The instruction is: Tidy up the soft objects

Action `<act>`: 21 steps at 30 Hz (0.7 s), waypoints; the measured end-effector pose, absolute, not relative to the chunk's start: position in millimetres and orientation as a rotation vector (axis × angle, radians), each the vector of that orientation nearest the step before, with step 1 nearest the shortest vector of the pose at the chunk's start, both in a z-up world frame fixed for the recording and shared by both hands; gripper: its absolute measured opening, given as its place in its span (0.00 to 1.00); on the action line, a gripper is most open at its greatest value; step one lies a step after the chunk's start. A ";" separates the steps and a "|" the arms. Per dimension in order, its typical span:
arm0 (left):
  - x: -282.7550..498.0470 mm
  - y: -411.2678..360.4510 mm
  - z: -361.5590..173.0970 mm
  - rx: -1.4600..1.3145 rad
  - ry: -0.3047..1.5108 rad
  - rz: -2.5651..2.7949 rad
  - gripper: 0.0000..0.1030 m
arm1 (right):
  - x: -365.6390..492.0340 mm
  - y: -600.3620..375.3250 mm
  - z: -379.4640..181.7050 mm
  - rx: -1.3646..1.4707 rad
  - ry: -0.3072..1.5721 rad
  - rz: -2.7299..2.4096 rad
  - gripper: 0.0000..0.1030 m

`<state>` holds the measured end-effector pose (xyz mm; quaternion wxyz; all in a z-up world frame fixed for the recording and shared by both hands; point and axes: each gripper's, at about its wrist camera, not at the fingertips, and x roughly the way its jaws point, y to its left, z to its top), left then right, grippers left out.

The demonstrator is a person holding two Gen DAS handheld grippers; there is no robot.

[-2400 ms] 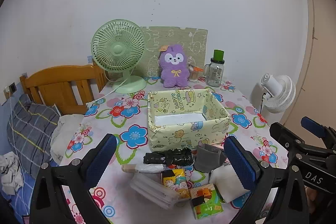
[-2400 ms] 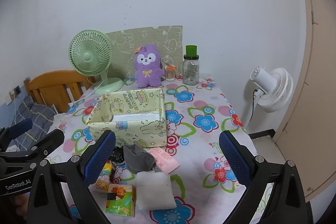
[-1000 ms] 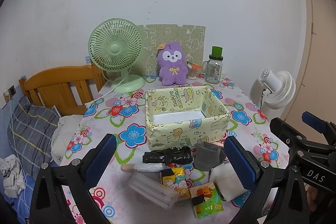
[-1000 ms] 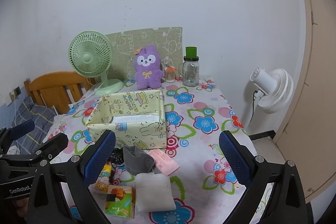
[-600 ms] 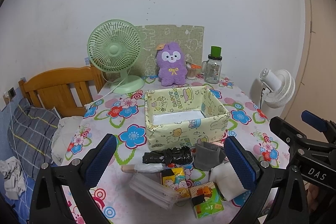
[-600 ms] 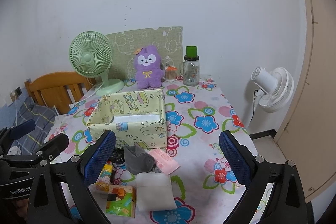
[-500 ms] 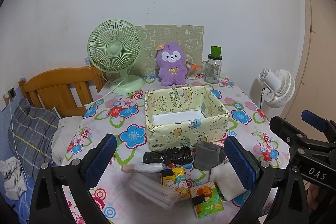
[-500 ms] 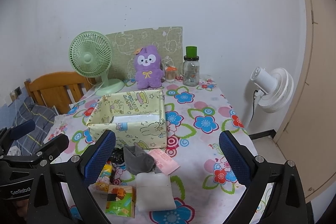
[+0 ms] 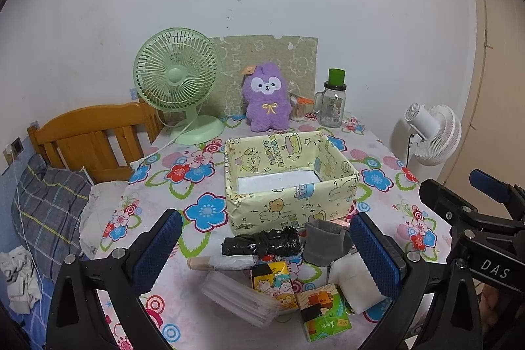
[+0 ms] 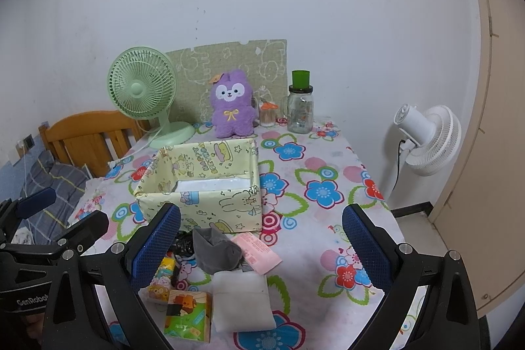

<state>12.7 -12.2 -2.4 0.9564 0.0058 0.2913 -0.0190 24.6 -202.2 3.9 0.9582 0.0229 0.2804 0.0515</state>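
An open yellow cartoon-print box (image 9: 288,205) (image 10: 210,202) stands mid-table, holding only a white sheet. In front of it lie a grey sock (image 9: 323,243) (image 10: 215,251), a black bundle (image 9: 262,245), a white pad (image 10: 241,300) (image 9: 347,276), a pink packet (image 10: 257,251), tissue packs (image 9: 323,319) (image 10: 188,315) and a clear plastic pack (image 9: 239,297). A purple plush (image 9: 267,100) (image 10: 231,104) sits at the back. My left gripper (image 9: 265,251) and right gripper (image 10: 261,246) are both open and empty, held above the pile.
A green desk fan (image 9: 178,81), a glass jar with green lid (image 9: 333,107) and a patterned board (image 9: 295,54) stand at the table's back. A wooden headboard (image 9: 88,136) and bedding are left. A white floor fan (image 9: 433,133) stands right, near a beige door.
Both views have shifted very slightly; the objects on the table have not moved and both grippers stay open.
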 end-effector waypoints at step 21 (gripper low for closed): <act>44.4 -11.7 -28.4 0.005 0.682 -0.049 1.00 | 52.7 -199.4 -15.7 0.049 0.625 0.102 0.97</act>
